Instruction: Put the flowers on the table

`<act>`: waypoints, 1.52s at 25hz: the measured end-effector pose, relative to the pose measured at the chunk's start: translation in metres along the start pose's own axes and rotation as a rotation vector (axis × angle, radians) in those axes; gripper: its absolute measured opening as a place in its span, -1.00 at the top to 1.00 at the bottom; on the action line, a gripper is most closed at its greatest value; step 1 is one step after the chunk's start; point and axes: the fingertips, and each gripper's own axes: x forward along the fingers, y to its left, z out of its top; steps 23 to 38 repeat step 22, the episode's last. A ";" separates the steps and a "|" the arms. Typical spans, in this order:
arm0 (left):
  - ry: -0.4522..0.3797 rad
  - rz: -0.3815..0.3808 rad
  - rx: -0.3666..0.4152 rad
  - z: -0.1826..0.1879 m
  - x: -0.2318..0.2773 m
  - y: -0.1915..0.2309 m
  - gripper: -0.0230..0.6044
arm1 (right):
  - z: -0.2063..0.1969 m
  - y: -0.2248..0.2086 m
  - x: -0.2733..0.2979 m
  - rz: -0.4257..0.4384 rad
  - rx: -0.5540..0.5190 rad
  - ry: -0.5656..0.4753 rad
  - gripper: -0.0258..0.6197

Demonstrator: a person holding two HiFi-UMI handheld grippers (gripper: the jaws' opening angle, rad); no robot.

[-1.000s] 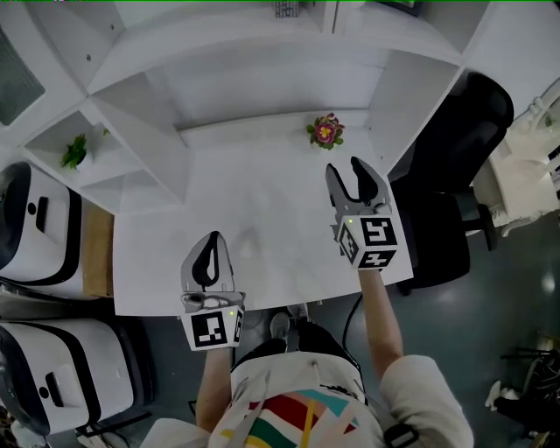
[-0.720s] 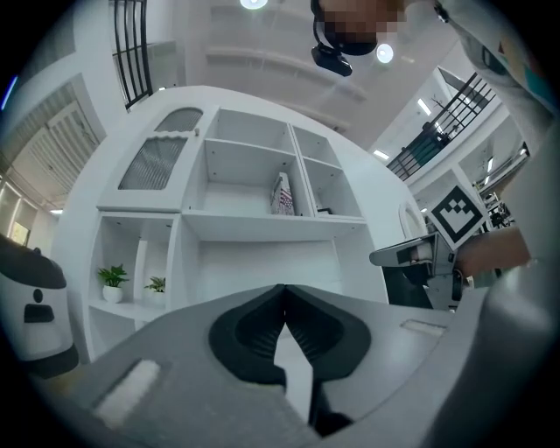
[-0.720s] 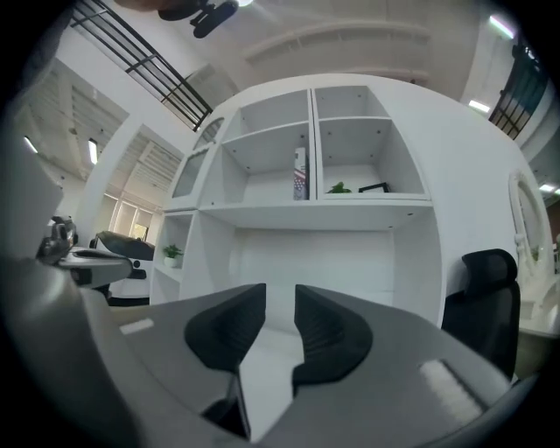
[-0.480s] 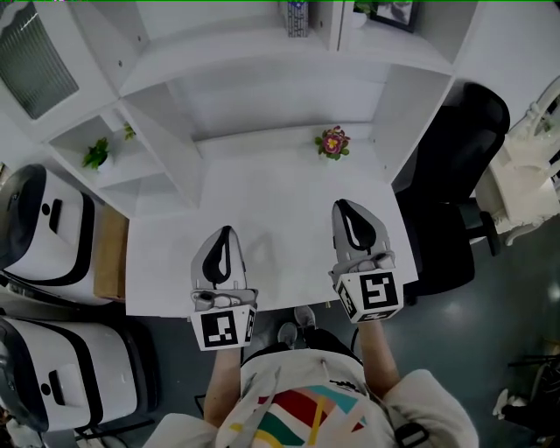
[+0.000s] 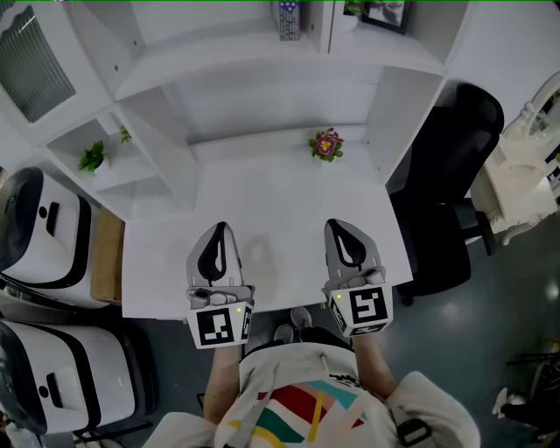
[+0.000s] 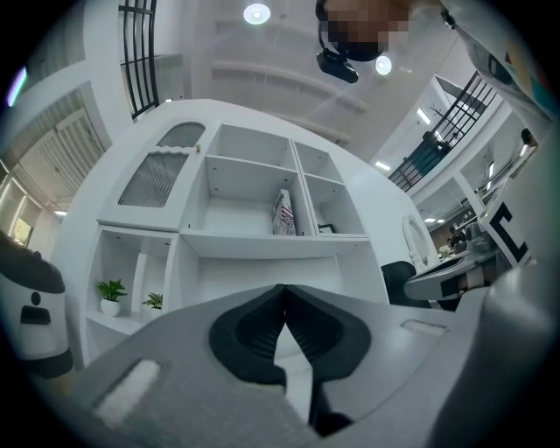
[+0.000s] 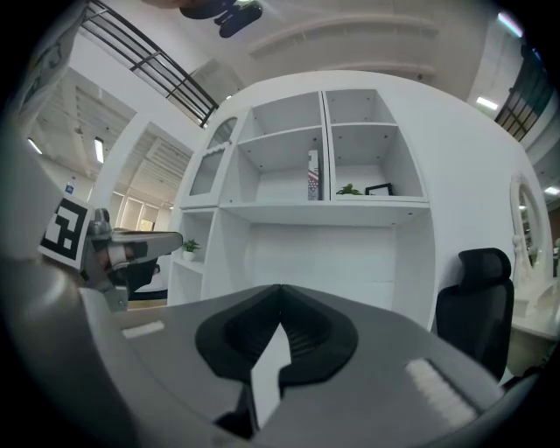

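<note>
The flowers (image 5: 325,145), a small pink bunch with green leaves, stand at the back of the table (image 5: 262,197), close to the right upright of the shelf unit (image 5: 262,66) and just below its lowest board. Both grippers hang over the near edge of the table, side by side and well apart from the flowers, each pointing toward the shelves. The left gripper (image 5: 219,227) has its fingers clenched: in the left gripper view its jaws (image 6: 283,290) meet at the tips, and only the white table shows through the slit below them. The right gripper (image 5: 338,224) is clenched too; its jaws have just been closing, and in the right gripper view (image 7: 280,290) they meet at the tips with nothing between them. Neither gripper touches anything on the table, and the stretch of table between them and the flowers is bare white. A black chair (image 5: 455,166) stands to the right of the table, beyond the side panel. In the open cubby at the left a small green plant (image 5: 92,157) sits on a shelf, and a picture frame (image 5: 385,13) stands in an upper compartment.
</note>
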 end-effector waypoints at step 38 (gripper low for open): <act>-0.004 -0.042 -0.028 -0.004 0.032 -0.017 0.92 | -0.003 -0.017 0.009 0.009 -0.008 0.009 0.92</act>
